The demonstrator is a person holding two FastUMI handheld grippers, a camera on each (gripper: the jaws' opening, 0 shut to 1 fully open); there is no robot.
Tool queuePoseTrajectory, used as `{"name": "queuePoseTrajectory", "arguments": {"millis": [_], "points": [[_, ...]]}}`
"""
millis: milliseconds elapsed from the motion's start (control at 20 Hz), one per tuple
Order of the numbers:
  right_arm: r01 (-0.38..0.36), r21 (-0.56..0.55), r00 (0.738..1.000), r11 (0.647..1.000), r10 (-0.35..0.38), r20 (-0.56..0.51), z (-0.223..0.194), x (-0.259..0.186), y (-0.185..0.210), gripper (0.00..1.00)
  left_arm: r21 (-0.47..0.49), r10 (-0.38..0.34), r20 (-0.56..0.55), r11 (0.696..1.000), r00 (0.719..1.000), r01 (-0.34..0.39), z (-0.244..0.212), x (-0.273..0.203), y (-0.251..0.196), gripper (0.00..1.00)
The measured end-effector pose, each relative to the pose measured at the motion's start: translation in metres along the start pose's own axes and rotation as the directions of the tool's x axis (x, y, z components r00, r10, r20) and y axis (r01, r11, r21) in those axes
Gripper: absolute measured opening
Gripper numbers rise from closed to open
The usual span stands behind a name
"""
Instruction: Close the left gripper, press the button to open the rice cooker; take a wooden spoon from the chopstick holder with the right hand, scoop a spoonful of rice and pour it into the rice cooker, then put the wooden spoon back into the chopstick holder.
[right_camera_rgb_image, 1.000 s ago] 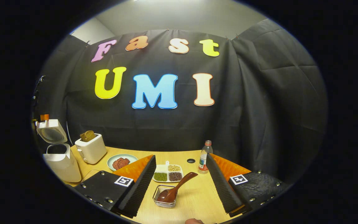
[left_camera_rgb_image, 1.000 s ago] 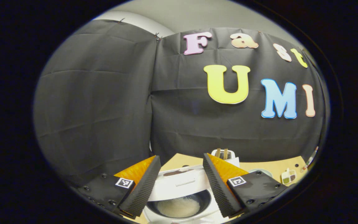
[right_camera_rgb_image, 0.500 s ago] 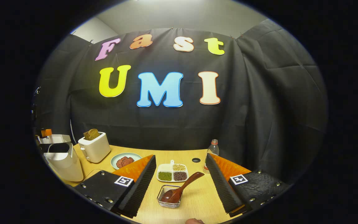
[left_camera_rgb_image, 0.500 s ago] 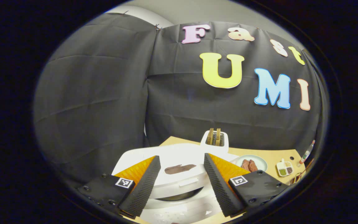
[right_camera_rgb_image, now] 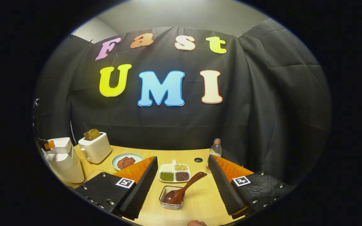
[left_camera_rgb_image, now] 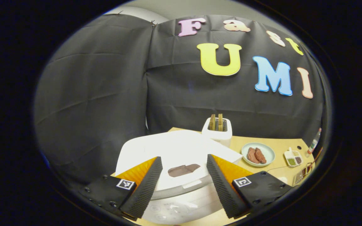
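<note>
The white rice cooker sits right under my left gripper, its lid down on the body with a dark brown patch on top. My left gripper is open and holds nothing, its fingers on either side above the lid's front edge. In the right gripper view the cooker stands at the far left of the table. The wooden spoon rests bowl-down in the small wire chopstick holder, its handle leaning up to the right. My right gripper hovers open over the holder, not touching the spoon.
A white toaster with bread stands behind the cooker. Next to it are a pale plate with brown food, a divided white dish of beans and grains, and a small bottle. The tabletop is light wood.
The rice cooker's lid went from standing open, with rice visible in the pot, to lying down on the body. My left gripper rose and pulled back. The right gripper barely moved.
</note>
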State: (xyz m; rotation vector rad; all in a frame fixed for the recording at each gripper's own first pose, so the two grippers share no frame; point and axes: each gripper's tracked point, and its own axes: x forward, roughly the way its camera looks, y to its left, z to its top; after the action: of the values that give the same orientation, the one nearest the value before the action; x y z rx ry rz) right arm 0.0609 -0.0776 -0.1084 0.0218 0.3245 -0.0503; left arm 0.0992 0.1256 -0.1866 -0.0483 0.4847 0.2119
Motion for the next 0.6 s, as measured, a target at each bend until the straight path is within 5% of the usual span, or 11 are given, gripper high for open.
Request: {"name": "queuePoseTrajectory", "arguments": {"millis": [600], "points": [[-0.013,-0.018,1.0,1.0,0.012,-0.018,-0.006,0.003,0.011,0.98,0.03,0.013,-0.035,0.999,0.999,-0.012,-0.033,0.005,-0.004,0.96]]}}
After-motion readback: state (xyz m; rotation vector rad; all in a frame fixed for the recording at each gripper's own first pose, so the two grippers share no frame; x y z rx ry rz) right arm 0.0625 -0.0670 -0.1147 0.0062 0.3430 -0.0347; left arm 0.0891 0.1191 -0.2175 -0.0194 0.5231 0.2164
